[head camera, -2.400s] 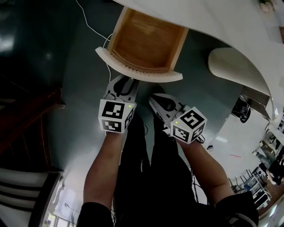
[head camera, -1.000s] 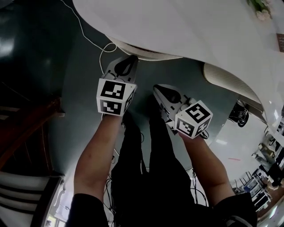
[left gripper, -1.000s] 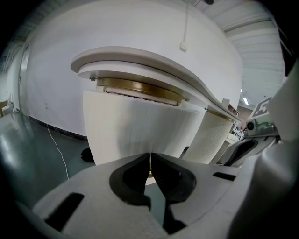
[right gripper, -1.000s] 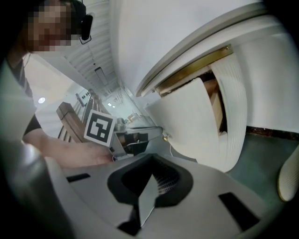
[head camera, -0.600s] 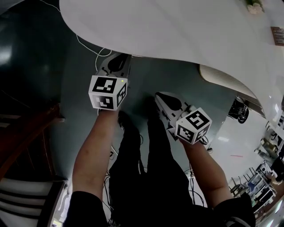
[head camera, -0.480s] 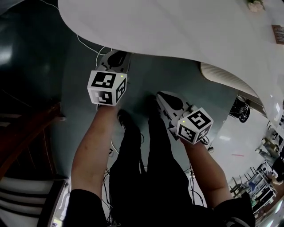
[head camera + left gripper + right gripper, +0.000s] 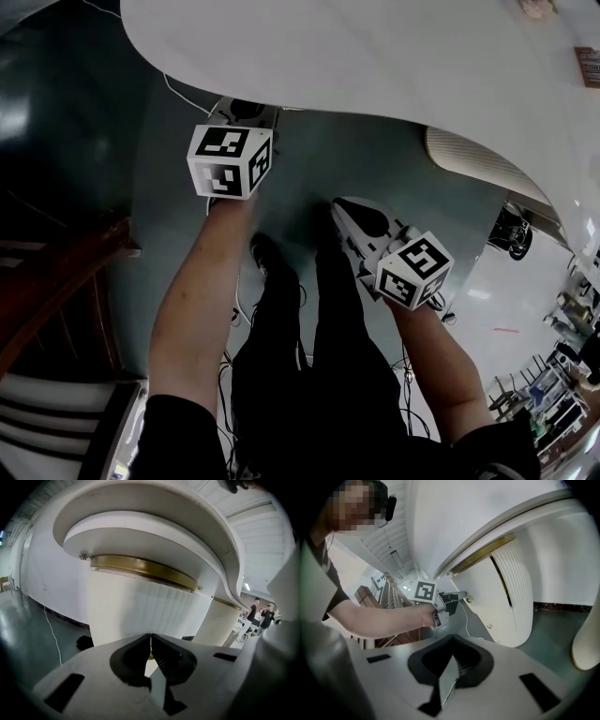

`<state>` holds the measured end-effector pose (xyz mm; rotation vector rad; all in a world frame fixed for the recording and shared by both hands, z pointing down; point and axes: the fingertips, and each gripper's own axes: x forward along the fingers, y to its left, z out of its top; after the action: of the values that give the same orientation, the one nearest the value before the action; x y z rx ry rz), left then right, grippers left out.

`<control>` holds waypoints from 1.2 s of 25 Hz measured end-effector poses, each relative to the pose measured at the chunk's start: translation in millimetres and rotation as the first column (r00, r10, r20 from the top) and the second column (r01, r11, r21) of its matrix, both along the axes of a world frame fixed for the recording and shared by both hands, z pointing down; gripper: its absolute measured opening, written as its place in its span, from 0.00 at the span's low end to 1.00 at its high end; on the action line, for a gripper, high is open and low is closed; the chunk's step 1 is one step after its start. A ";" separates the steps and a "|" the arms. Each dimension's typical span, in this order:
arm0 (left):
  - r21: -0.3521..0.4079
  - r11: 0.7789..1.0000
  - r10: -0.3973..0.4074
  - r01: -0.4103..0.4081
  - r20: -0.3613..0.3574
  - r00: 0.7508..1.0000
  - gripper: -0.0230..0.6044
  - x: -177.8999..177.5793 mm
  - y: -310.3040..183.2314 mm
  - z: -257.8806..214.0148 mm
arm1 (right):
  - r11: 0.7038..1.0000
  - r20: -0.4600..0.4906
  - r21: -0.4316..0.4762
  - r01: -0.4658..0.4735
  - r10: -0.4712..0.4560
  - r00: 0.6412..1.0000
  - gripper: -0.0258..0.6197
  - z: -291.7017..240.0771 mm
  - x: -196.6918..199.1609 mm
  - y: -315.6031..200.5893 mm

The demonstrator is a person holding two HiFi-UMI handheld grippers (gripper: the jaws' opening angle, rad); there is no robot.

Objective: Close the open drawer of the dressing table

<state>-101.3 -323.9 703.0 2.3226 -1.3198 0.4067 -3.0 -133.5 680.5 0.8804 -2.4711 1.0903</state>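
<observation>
Drawer (image 7: 140,606): sitting tucked beneath the dressing table's (image 7: 375,56) front edge, looking nearly home. Seeming rigid, light-running; pushing flat on the ribbed front beside the brass knob (image 7: 150,656). Aiming left gripper (image 7: 150,641) there, jaws pinched together, empty; right gripper (image 7: 452,641) likewise, hanging apart.

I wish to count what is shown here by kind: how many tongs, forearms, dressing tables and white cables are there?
Tongs: 2, left tongs and right tongs
Forearms: 2
Dressing table: 1
White cable: 1
Total: 6
</observation>
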 end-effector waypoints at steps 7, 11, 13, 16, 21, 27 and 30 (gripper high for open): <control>0.033 0.999 0.005 -0.004 -0.010 1.000 0.06 -0.2 -10.7 -1.7 | 1.000 -0.029 -0.001 -0.016 0.016 0.999 0.05 4.3 9.1 0.2; 0.034 0.999 0.030 -0.029 -0.010 1.000 0.06 0.4 -12.6 -1.7 | 1.000 -0.031 0.000 -0.020 0.020 0.999 0.05 5.3 8.8 -1.9; 0.023 0.999 0.025 -0.025 -0.020 0.999 0.05 -1.9 -9.5 -4.5 | 1.000 -0.021 0.004 -0.023 0.023 1.000 0.05 -1.3 4.4 -3.9; 0.004 1.000 0.015 -0.015 -0.020 1.000 0.05 -3.0 1.7 -9.1 | 1.000 -0.008 0.012 -0.012 0.012 1.000 0.05 -15.6 -1.8 -7.2; -0.029 1.000 0.002 -0.003 -0.022 1.000 0.05 -2.4 28.7 -24.2 | 0.999 -0.016 0.044 0.015 -0.014 1.000 0.05 -46.5 -1.8 -19.5; -0.086 0.995 -0.055 0.046 -0.116 0.992 0.05 -6.6 72.2 -66.8 | 0.997 -0.012 0.066 0.046 -0.045 0.999 0.05 -94.4 -4.5 -22.9; -0.075 0.995 -0.072 0.063 -0.123 0.990 0.05 -9.2 88.9 -101.4 | 0.996 -0.002 0.064 0.059 -0.059 0.998 0.05 -117.4 -5.9 -19.8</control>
<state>-110.5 -235.0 601.6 2.2002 -1.2982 0.2765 -8.9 -153.4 563.1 0.8195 -2.5272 0.9969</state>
